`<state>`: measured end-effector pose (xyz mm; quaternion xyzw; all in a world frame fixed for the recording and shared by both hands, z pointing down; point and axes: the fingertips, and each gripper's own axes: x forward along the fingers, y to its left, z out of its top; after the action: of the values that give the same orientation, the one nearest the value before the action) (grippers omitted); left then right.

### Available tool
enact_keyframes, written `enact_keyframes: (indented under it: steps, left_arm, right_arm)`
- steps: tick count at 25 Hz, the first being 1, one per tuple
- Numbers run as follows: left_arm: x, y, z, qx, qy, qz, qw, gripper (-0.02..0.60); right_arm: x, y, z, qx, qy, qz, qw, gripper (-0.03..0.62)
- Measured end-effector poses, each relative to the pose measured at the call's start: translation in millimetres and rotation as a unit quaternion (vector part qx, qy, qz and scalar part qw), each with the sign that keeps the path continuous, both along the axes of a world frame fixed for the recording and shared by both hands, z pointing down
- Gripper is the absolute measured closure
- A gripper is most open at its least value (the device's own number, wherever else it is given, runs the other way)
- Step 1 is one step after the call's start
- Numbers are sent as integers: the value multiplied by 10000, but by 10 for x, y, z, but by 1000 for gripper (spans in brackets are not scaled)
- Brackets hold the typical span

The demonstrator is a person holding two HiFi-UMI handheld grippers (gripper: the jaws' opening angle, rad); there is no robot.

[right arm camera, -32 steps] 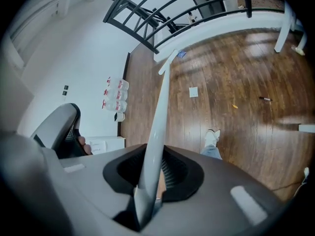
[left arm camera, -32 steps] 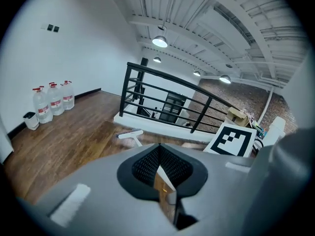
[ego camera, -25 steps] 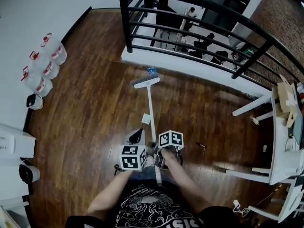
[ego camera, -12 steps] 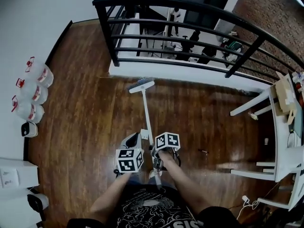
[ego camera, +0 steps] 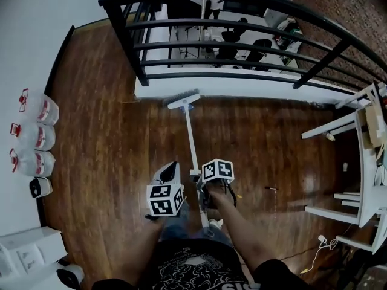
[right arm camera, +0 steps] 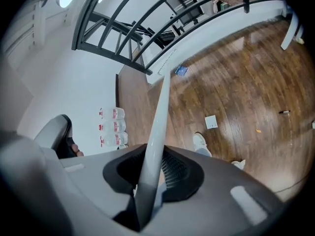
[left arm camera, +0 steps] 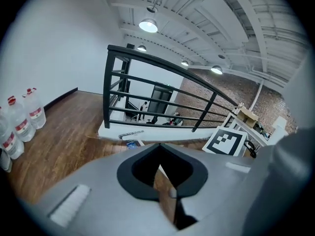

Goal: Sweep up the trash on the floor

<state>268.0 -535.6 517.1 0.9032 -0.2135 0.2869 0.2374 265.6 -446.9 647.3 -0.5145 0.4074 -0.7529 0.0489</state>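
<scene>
Black railing (ego camera: 242,23) is running across the top of the head view, with a white ledge (ego camera: 254,84) lying under it. The broom (ego camera: 191,135) is standing on the floor (ego camera: 97,162), its head sitting against that ledge just left of centre and its white handle slanting down to mid-frame. A white worktop (ego camera: 366,162) is standing at the right edge, well apart from the broom. Three plastic jugs (ego camera: 37,136) with red labels are lining the left wall; contents not readable. One small white unit (ego camera: 40,187) is sitting just below them. Scraps lying on the wood: one blue scrap (right arm camera: 181,70) beside the broom head, one white paper square (right arm camera: 211,122), one orange crumb (right arm camera: 258,130), and one small dark stick (right arm camera: 284,112) further right. Right gripper (right arm camera: 147,181): tongs are clamping the broom handle. Left gripper (left arm camera: 160,176): tongs are sitting drawn to a narrow slit, with only a brown sliver showing in it. A white-and-black dustpan (ego camera: 167,173) is showing just ahead of the left gripper in the head view; its inside is not visible.
</scene>
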Motion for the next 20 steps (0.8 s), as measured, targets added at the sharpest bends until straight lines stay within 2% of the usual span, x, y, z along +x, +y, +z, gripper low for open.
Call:
enact_keyframes:
  steps: [8,20]
  left_arm:
    - [117,-717,317,-141,-237,142,9995,577]
    - [107,-1088,750,-278,-528,266,9979,577]
  right_arm:
    - [168,-657,361,-94,-163,384,9991,520]
    - [382,-1239,1128,-348,-473,802,9950,520]
